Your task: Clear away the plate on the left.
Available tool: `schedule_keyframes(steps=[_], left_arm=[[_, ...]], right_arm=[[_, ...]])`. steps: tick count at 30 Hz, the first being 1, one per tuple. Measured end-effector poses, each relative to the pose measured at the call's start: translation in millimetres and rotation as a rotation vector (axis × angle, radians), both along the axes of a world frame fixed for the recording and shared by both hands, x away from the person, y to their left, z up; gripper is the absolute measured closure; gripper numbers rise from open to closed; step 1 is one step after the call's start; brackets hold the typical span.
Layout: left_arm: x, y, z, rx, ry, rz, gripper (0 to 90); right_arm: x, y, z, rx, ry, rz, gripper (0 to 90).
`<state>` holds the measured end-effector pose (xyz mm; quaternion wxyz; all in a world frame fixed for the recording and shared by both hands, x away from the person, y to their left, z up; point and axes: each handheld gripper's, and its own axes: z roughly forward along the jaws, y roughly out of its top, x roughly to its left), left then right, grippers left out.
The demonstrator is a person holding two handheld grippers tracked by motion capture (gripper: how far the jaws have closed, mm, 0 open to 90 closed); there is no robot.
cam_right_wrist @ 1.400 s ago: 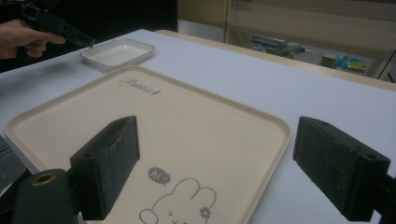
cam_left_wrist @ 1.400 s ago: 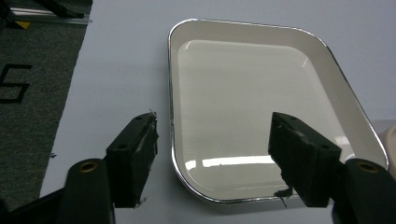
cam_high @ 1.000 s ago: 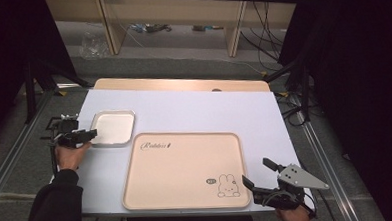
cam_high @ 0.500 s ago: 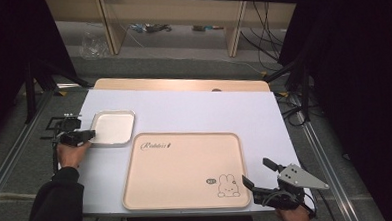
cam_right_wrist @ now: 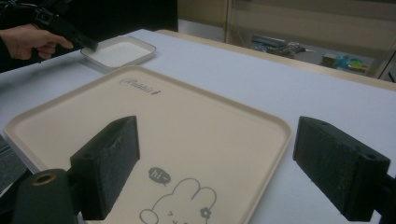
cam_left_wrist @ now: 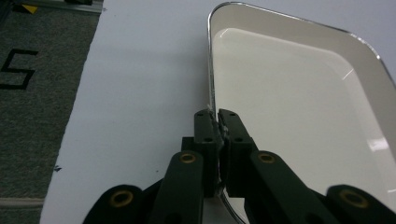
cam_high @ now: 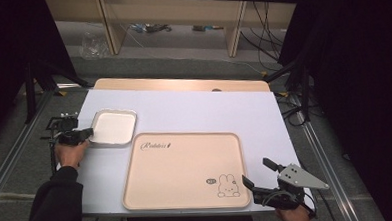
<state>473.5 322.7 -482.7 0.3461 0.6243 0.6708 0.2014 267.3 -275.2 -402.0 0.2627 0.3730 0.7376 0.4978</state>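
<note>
The small white dish (cam_high: 113,127) sits at the left of the white tabletop (cam_high: 204,107), just beside the far-left corner of the big beige rabbit tray (cam_high: 184,168); the dish's inside and the tray's face are bare. The left gripper (cam_left_wrist: 215,122) has just been closing, and its fingers (cam_left_wrist: 204,130) now pinch the dish's near-left rim. The right gripper (cam_high: 261,176) waits at the tray's near-right corner, fingers (cam_right_wrist: 112,163) wide. Dish, tray and both hands sit where they did a second ago.
</note>
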Motion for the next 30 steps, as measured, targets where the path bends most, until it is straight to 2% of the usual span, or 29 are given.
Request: schedule_keyframes(steps=[2,7,9,10,11,14,15,20,24,30], left_arm=[[-1.2,0.3,1.8,-0.016,-0.019,0.006,87.6],[-2.7,-2.4,5.6,0.016,-0.057,-0.012,87.9],[-3.0,-6.2,7.2,-0.011,-0.075,0.019,88.0],[-3.1,-4.3,7.9,-0.002,-0.086,-0.008,88.1],[-3.6,-4.5,9.1,-0.012,-0.091,-0.007,88.1],[-4.7,-6.8,11.6,0.000,-0.107,-0.002,88.2],[-4.8,-6.6,12.6,0.013,-0.108,-0.013,88.2],[-5.8,-8.3,15.5,0.028,-0.117,-0.006,88.2],[-7.1,-6.1,16.9,0.008,-0.126,0.019,88.2],[-9.0,-2.4,19.5,-0.018,-0.140,0.027,88.2]], right_arm=[[0.4,1.1,-0.9,0.014,-0.006,-0.002,15.2],[0.3,0.9,-0.7,0.011,-0.004,0.001,15.3],[0.5,1.0,-0.9,0.013,-0.007,-0.001,15.3],[0.4,1.0,-0.8,0.014,-0.006,-0.002,15.3],[0.4,1.0,-0.9,0.014,-0.007,-0.002,15.2],[-0.3,0.6,-0.1,0.011,0.001,0.003,15.3],[-0.7,0.8,0.0,0.011,0.003,0.005,15.3],[-1.2,1.1,0.1,0.014,0.012,0.004,15.2],[-1.3,1.2,0.1,0.014,0.012,0.005,15.3],[-1.2,1.2,0.1,0.014,0.013,0.005,15.2]])
